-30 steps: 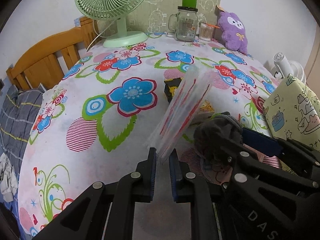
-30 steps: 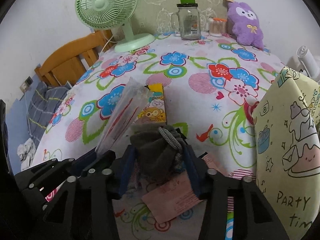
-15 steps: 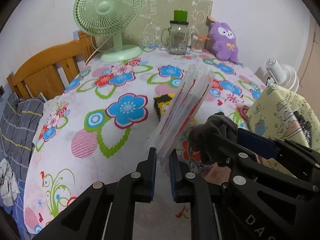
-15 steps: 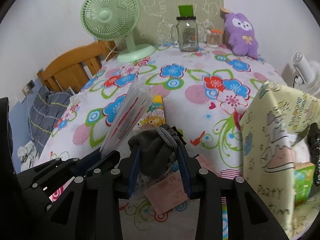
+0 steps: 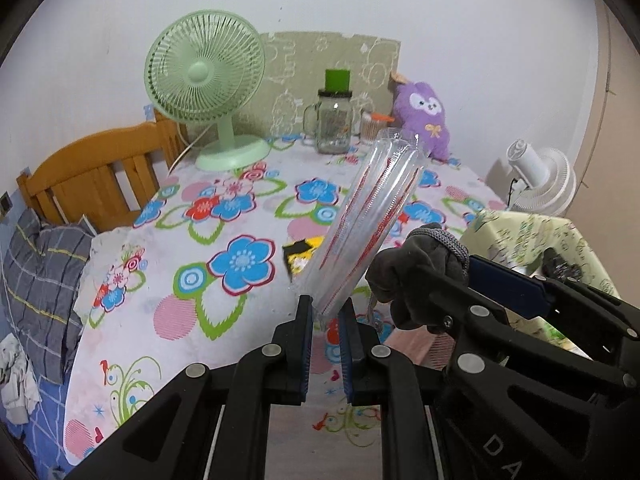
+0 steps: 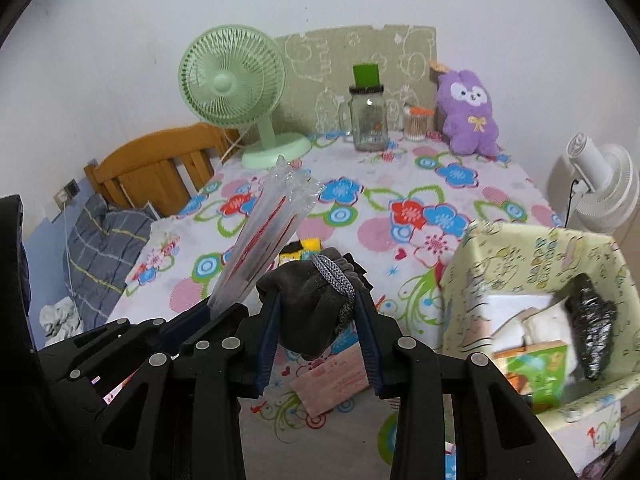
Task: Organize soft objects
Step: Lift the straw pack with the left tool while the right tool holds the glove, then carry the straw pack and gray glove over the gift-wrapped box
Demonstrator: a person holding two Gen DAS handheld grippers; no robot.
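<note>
My left gripper (image 5: 325, 312) is shut on a clear plastic packet with red stripes (image 5: 368, 220), which sticks up and away above the flowered table. The packet also shows in the right wrist view (image 6: 268, 248). My right gripper (image 6: 318, 300) is shut on a dark grey drawstring pouch (image 6: 312, 300) and holds it above the table, just right of the left gripper; the pouch also shows in the left wrist view (image 5: 416, 272). A yellow-green party bag (image 6: 532, 256) stands open at the right with items inside. A purple plush toy (image 6: 468, 116) sits at the back.
A green fan (image 6: 236, 88), a glass jar mug (image 6: 366, 120) and a small cup of swabs (image 6: 416, 120) stand at the back. A yellow-and-black box (image 5: 302, 256) and a pink card (image 6: 332, 380) lie on the table (image 5: 180, 280). A wooden headboard (image 5: 92, 176) is left, a white fan (image 6: 596, 184) right.
Both grippers have risen with their loads and tilted up, so the table looks lower and farther. The inside of the party bag has come into the right wrist view.
</note>
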